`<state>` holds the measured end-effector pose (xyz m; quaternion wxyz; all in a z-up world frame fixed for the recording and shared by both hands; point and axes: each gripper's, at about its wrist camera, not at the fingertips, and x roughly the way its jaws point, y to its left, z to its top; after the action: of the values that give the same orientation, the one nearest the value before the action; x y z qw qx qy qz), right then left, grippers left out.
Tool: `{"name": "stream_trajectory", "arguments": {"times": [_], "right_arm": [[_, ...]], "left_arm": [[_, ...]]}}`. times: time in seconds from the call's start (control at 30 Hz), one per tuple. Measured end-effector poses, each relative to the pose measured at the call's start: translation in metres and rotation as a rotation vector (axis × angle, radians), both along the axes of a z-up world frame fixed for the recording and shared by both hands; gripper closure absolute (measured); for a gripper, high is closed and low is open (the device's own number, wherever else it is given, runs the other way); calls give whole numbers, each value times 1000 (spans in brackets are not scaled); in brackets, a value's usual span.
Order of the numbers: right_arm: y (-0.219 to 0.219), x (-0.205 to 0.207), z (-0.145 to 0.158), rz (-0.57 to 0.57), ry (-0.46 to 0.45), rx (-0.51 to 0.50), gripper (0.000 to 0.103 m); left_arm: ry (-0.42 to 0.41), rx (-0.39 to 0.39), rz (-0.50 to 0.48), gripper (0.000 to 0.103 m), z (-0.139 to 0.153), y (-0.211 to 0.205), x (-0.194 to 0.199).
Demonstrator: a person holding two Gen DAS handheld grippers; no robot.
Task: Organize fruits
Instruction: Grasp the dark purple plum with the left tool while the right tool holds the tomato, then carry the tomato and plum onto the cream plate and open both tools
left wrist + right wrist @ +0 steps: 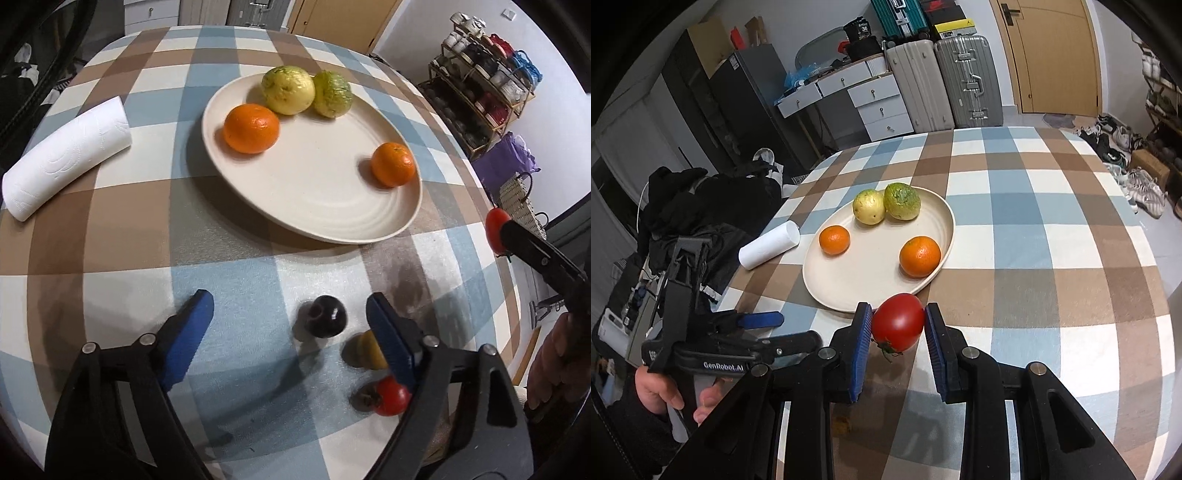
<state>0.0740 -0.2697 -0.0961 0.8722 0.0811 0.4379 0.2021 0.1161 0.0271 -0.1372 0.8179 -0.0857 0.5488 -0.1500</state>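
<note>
The tomato (898, 322) sat clamped between the blue pads of the right gripper (897, 325), lifted clear of the checked tablecloth (1034, 240) just short of the plate (849, 291), presumably bound for the two oranges and two guavas there. The left gripper (290, 314) stood open over the cloth, straddling a dark plum (327, 320) without touching it; a yellow fruit (369, 349) and a second tomato (392, 396) lay beside its right finger, waiting their turn.
</note>
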Motion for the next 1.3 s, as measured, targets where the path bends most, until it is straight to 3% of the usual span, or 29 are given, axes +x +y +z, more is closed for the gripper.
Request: {"name": "stream_trajectory", "arguments": {"times": [0.07, 0.23, 0.43, 0.73, 0.93, 1.03, 1.2, 1.3], "right_arm": [[1, 0, -1, 2, 2, 3, 73], [1, -2, -1, 1, -1, 2, 73], [2, -4, -4, -5, -1, -13, 73], [6, 1, -4, -1, -14, -6, 73], [4, 24, 11, -20, -70, 42, 73], [5, 39, 20, -38, -98, 57, 73], [7, 78, 34, -52, -139, 61, 73], [6, 107, 26, -65, -111, 57, 73]], "left_arm": [[-6, 4, -12, 27, 0, -4, -1], [-27, 39, -44, 49, 1, -11, -8], [-33, 36, -91, 81, 1, -22, -14], [-157, 10, -101, 82, 36, -22, -18], [-255, -6, -78, 82, 76, -26, 22], [-275, -57, -81, 82, 88, -37, 56], [-258, -151, -67, 82, 84, -49, 104], [-227, -187, -75, 82, 68, -54, 122]]}}
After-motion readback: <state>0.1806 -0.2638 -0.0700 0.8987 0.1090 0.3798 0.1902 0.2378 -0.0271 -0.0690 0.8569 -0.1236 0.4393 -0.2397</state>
